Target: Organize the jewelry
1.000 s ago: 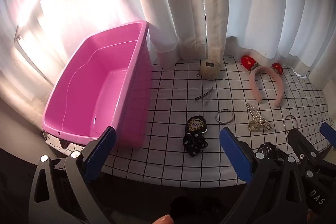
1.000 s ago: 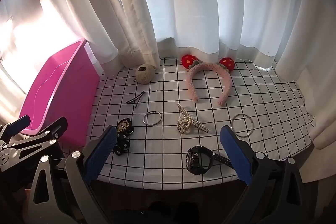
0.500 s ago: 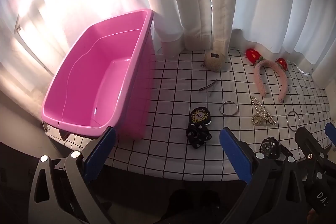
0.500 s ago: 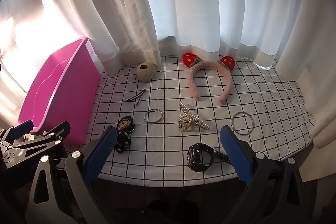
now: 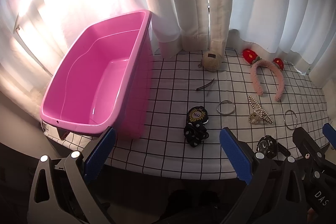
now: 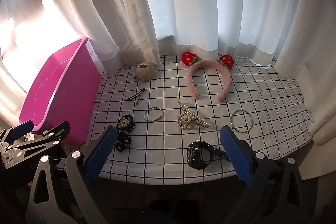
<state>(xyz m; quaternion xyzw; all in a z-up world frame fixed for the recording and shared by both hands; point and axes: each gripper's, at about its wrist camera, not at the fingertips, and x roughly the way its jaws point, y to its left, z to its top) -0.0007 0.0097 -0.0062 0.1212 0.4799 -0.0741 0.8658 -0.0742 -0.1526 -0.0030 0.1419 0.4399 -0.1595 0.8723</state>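
An empty pink bin (image 5: 96,85) (image 6: 58,96) stands at the left of the checked cloth. Scattered to its right lie a black scrunchie with a badge (image 5: 196,125) (image 6: 125,131), two metal bangles (image 5: 225,107) (image 6: 241,120), a pearl hair claw (image 5: 258,113) (image 6: 190,118), a black watch (image 5: 267,145) (image 6: 198,153), a pink headband with red ears (image 5: 266,75) (image 6: 208,77), a dark hair clip (image 5: 205,86) (image 6: 136,96) and a beige ball (image 5: 211,60) (image 6: 146,71). My left gripper (image 5: 168,152) and right gripper (image 6: 168,152) both hang open before the table's front edge, holding nothing.
White curtains (image 6: 189,3) hang along the back and right side of the table. The checked cloth (image 6: 262,98) ends at a front edge just past my fingertips. The left gripper (image 6: 31,140) shows at the right wrist view's lower left.
Both grippers have pulled back and risen slightly from the table, so the bin and the jewelry sit farther away in view. Nothing on the cloth has moved.
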